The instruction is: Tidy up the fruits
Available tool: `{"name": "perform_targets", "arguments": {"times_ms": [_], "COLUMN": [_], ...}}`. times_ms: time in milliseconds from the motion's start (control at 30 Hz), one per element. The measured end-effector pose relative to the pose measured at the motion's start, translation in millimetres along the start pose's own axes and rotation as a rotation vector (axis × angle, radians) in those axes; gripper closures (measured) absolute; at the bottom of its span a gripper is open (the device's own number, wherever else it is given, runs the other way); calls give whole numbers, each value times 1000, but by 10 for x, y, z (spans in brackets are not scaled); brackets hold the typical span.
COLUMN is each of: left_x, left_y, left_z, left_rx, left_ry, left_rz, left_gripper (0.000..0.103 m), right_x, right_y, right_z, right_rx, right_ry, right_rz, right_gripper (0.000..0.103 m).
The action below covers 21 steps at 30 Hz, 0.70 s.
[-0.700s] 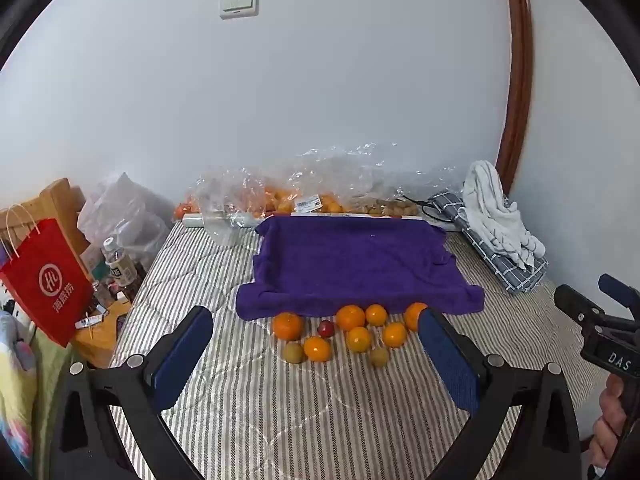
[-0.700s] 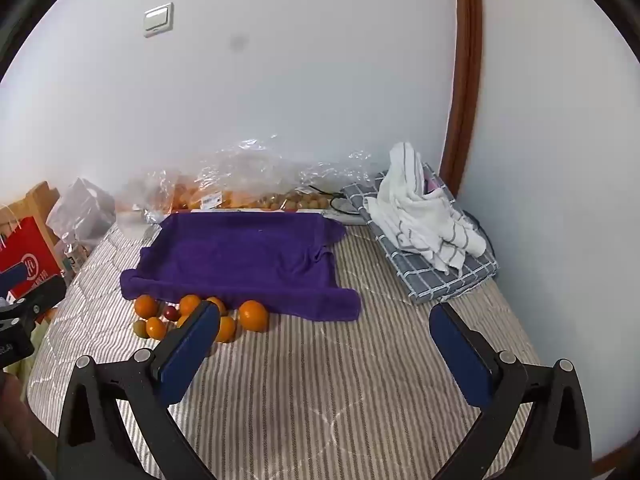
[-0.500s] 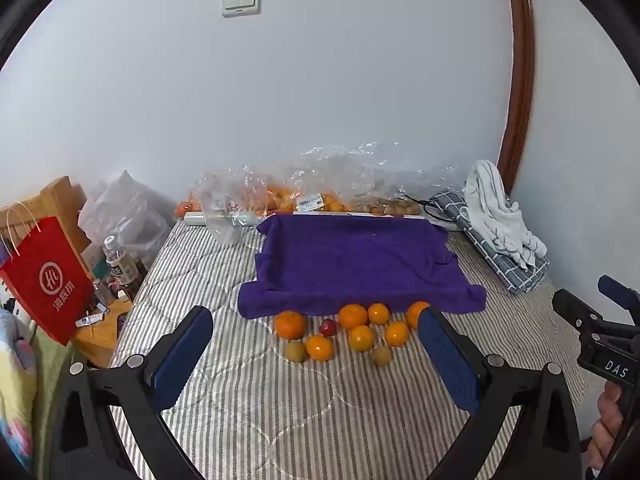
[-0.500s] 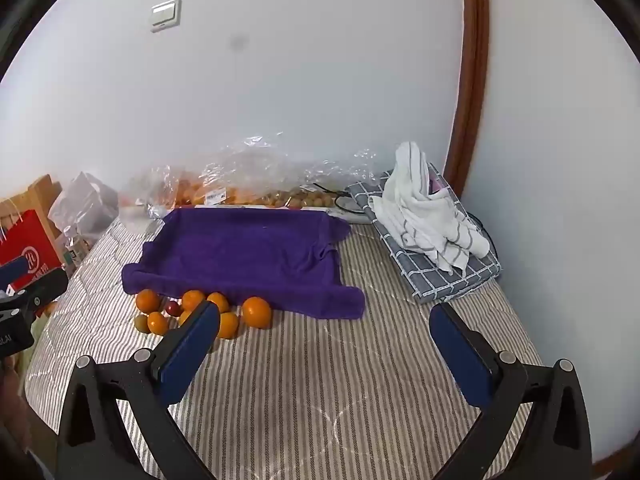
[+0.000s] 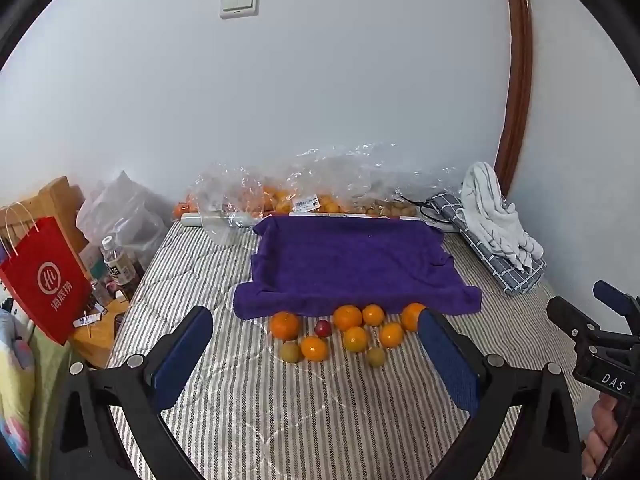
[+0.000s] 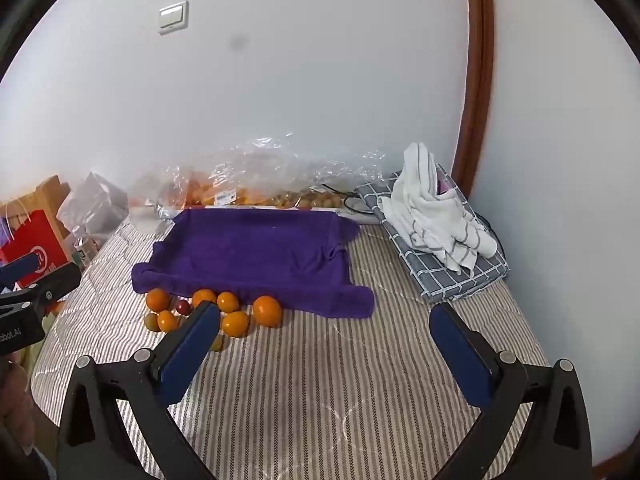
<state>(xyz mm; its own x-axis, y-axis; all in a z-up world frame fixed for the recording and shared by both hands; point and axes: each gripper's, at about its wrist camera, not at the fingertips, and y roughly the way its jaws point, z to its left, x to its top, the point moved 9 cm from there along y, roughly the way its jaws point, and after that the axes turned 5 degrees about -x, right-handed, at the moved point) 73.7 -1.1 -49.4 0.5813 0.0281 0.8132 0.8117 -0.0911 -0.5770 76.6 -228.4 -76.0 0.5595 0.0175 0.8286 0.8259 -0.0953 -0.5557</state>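
Note:
Several oranges point(image 5: 285, 325), a small red fruit point(image 5: 323, 328) and greenish fruits point(image 5: 290, 351) lie in a cluster on the striped mattress, just in front of a purple towel-lined tray point(image 5: 352, 258). The cluster also shows in the right wrist view point(image 6: 267, 310), with the tray point(image 6: 256, 250) behind it. My left gripper point(image 5: 316, 354) is open and empty, held above the mattress short of the fruits. My right gripper point(image 6: 326, 346) is open and empty, to the right of the cluster; its left finger point(image 6: 188, 354) hides part of it.
Clear plastic bags of fruit point(image 5: 304, 196) lie against the wall behind the tray. A folded checked cloth with a white towel point(image 5: 496, 232) lies at the right wall. A red paper bag point(image 5: 44, 280), a bottle point(image 5: 116, 264) and clutter stand beside the mattress at left.
Both grippers have shifted slightly nearer the fruits; the views have drifted a little. Both stay open and nothing on the mattress has moved.

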Motion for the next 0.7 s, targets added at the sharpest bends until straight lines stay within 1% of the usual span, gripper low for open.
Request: {"name": "perform_targets", "arguments": {"times_ms": [333,700], "left_x": [-28,28], "left_y": [-2,-30], "left_z": [-48,-85], "left_rx": [-8,-10], "left_ry": [1,1], "left_rz": [2,-2], "left_gripper": [0,0], "right_x": [-14,7], "right_y": [-13,-31], "right_z": [-21,-50], "right_rx": [8,16], "right_ry": [14,23], "right_rz": [4,-4], "right_gripper": [0,0]}}
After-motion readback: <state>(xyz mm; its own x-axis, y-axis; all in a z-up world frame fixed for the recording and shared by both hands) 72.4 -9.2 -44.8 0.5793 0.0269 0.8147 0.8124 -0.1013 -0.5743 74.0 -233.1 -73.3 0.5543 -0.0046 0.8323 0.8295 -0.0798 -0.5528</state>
